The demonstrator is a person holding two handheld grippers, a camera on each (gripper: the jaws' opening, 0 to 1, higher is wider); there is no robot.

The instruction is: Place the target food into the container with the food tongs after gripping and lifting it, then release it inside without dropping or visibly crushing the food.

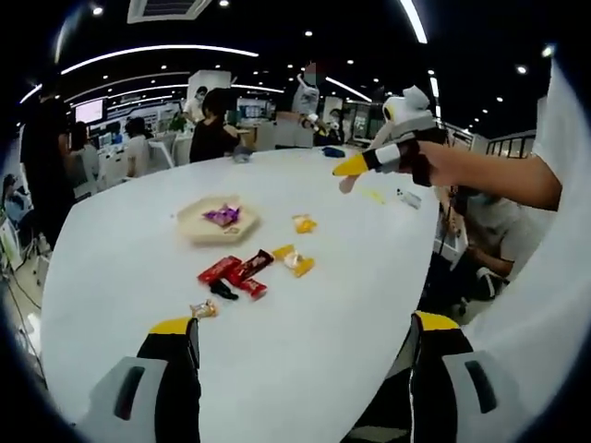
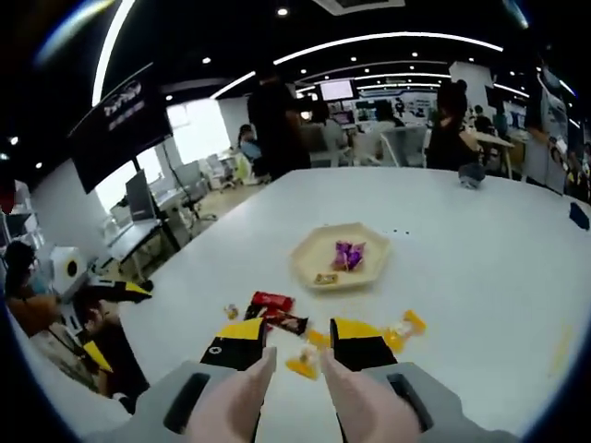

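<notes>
Beige tray [image 2: 309, 261] holding purple candy [image 2: 347, 256]; wrapped snacks [image 2: 277, 312] beside

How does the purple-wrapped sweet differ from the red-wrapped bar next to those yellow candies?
The purple-wrapped sweet lies inside the beige tray; the red-wrapped bar lies on the bare white table. The purple one looks crumpled and compact, the red one long and flat. The red bar lies closer to the right gripper. Both are wrapped snacks, untouched by either gripper.

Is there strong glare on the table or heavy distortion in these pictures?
Left gripper view: white table evenly lit, soft shadows under the snacks, ceiling lights bent into arcs. Right gripper view: same fisheye bending, bright windows washed out, tray fairly sharp.
</notes>
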